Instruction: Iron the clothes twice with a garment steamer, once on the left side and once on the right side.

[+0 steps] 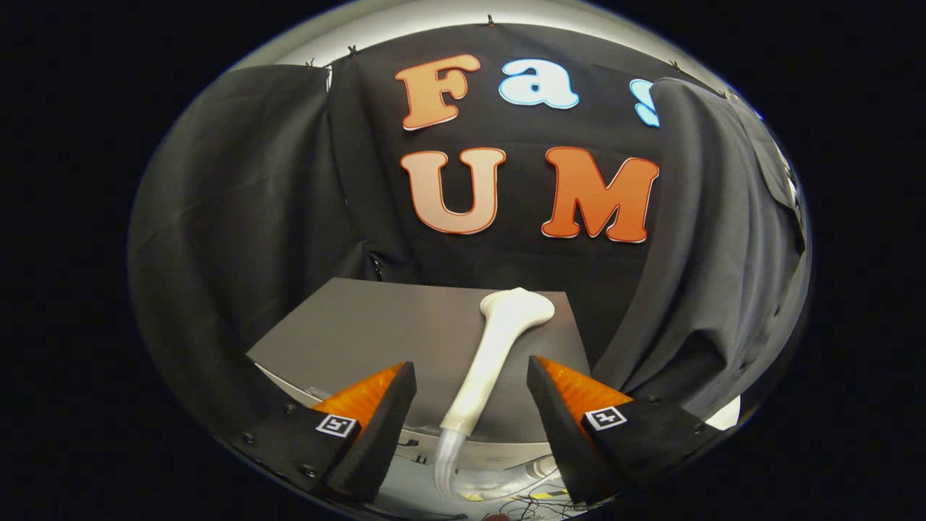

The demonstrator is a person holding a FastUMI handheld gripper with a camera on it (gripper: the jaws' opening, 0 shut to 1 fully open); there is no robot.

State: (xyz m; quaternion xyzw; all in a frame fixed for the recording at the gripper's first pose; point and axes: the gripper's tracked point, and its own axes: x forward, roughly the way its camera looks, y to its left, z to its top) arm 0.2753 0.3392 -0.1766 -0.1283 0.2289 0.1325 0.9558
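Gripper (470, 420) fingers spread wide, holding nothing. White steamer handle (492, 354) lying on grey table (347, 333) between them. Still the grab step: move in, squeeze handle.

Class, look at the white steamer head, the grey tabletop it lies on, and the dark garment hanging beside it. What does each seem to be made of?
Steamer head, between the open gripper's fingers: likely moulded plastic, smooth, matte white.
Tabletop: flat, even grey, dull sheen; perhaps laminate or painted board.
Garment: woven cloth, dark grey, soft folds.
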